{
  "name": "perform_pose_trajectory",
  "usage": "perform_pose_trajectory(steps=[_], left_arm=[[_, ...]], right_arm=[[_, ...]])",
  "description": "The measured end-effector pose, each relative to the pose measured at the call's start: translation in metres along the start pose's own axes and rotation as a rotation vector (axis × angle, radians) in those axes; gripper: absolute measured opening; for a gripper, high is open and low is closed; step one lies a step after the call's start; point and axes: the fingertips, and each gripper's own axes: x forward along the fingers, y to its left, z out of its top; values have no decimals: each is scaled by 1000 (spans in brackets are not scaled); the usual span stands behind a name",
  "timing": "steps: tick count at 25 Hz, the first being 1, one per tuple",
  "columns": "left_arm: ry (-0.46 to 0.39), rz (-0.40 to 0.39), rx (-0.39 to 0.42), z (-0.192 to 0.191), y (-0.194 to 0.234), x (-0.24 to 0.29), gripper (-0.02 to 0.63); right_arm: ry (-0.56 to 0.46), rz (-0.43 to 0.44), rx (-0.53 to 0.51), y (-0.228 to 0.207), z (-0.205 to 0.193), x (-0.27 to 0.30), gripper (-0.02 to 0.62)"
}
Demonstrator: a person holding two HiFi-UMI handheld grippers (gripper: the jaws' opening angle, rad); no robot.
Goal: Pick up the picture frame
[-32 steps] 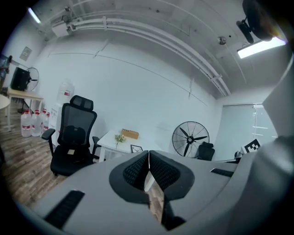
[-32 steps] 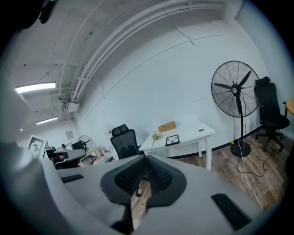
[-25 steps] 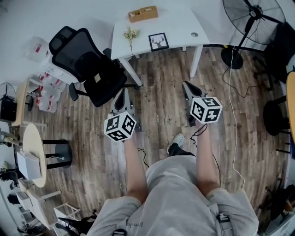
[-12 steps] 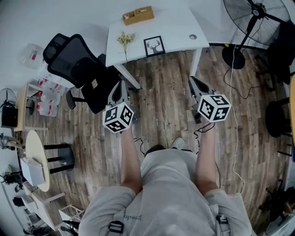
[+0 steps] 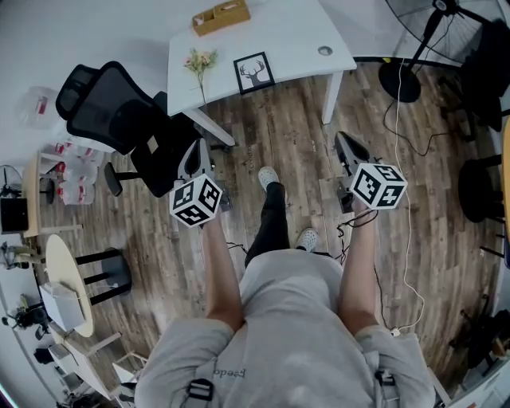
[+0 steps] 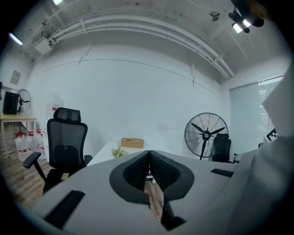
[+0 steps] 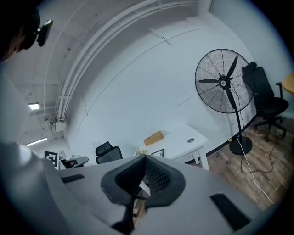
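Note:
The picture frame (image 5: 253, 73), black-edged with a deer print, stands on the white desk (image 5: 295, 40) near its front edge. The right gripper view shows the frame (image 7: 158, 152) small and far, just above the jaw tips. My left gripper (image 5: 194, 153) is held over the wooden floor, short of the desk's left leg, with its jaws shut and empty (image 6: 149, 152). My right gripper (image 5: 343, 137) hovers below the desk's right leg, also shut with nothing in it (image 7: 144, 157). Both point toward the desk and are well apart from the frame.
A flower sprig (image 5: 199, 62) and a wooden box (image 5: 221, 16) share the desk. A black office chair (image 5: 119, 119) stands left of my left gripper. A standing fan (image 5: 434, 32) and a floor cable (image 5: 402, 207) are at right. The person's shoe (image 5: 269, 177) is between the grippers.
The person has stepped toward the desk, one foot now forward between the grippers. Both grippers moved closer to the desk and stayed shut.

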Motion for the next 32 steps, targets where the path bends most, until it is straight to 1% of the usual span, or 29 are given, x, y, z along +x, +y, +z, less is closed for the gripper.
perform_pose_trajectory(steps=[4, 8, 10, 12, 14, 17, 19, 22, 25, 28, 32], left_arm=[[-7, -20, -4, 8, 9, 36, 26], [-33, -30, -88, 20, 20, 81, 26], [-28, -43, -112, 19, 19, 108, 26], [-11, -70, -120, 16, 16, 136, 26], [-3, -113, -131, 19, 11, 163, 26], [5, -156, -116, 32, 9, 201, 26], [10, -164, -105, 42, 16, 225, 26], [19, -183, -111, 53, 32, 259, 26], [33, -184, -117, 56, 54, 285, 26], [41, -181, -124, 59, 74, 308, 26], [55, -169, -100, 57, 95, 333, 28]], right_arm=[[-19, -17, -29, -5, 19, 24, 21], [-2, -19, -80, -9, 43, 54, 21], [9, -24, -99, -16, 54, 71, 21], [13, -30, -98, -24, 63, 91, 21], [17, -37, -87, -34, 71, 114, 21], [27, -41, -60, -45, 83, 152, 21], [33, -40, -45, -48, 90, 180, 21], [38, -22, -32, -46, 102, 225, 21], [58, 1, -38, -37, 108, 269, 21], [81, 19, -65, -26, 111, 308, 21], [123, 20, -88, -20, 100, 345, 21]])
